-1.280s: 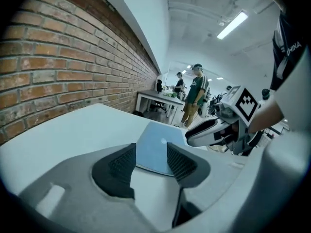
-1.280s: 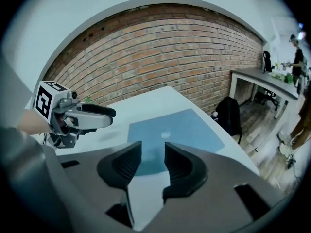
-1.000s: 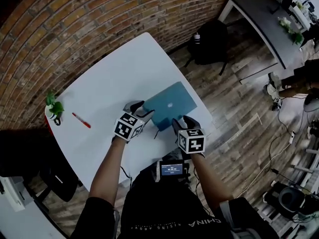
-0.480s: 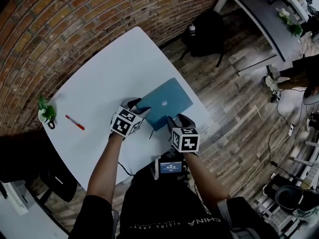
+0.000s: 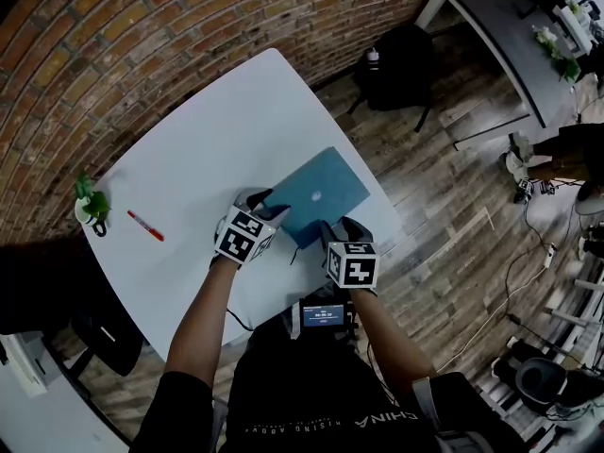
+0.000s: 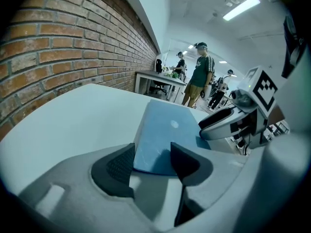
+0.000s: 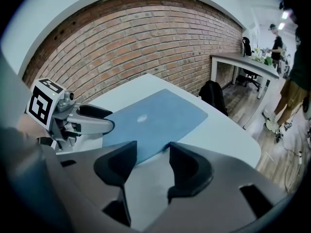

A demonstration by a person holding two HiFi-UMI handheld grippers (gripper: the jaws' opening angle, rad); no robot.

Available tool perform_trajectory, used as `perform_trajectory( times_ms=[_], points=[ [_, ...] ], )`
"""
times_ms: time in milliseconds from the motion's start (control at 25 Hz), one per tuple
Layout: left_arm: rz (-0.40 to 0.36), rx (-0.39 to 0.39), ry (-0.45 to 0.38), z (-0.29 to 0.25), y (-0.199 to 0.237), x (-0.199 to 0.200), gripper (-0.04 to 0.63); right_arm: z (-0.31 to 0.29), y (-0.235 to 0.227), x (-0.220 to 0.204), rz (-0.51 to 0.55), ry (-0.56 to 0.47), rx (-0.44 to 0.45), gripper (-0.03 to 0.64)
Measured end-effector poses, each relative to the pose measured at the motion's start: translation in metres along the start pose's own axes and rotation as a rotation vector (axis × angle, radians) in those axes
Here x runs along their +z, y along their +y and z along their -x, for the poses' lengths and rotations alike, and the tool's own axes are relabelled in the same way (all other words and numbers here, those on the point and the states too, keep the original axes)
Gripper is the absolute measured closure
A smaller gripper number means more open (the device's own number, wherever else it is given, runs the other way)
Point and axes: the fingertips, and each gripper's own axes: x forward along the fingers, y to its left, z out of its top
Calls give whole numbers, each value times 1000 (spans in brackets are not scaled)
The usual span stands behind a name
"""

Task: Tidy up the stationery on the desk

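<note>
White desk [image 5: 203, 149]: I bring my left gripper [image 5: 262, 204] and right gripper [image 5: 337, 227] to the closed teal laptop [image 5: 316, 194]. Both pairs of fingers are spread, its near edge between them. Straightening it seems under way; next, an even pinch. The red marker [image 5: 149, 226] lies well left of the left fingers.

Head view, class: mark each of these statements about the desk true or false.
1. The laptop is closed. True.
2. The red pen lies on the laptop. False: it lies on the bare table, well apart from the laptop and nearer the plant.
3. A small plant stands at the table's edge. True.
4. The left claw holds the pen. False: it is open at the laptop's near edge, as is the right claw.
</note>
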Motion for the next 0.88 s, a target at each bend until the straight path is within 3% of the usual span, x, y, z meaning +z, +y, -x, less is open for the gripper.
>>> perform_trajectory(
  times_ms=[400, 880],
  points=[
    [113, 100, -16, 41, 10, -38, 368, -18, 37, 12, 182, 48, 131, 405],
    [306, 256, -10, 120, 12, -118, 382, -46, 132, 8, 448, 131, 319, 415]
  ],
)
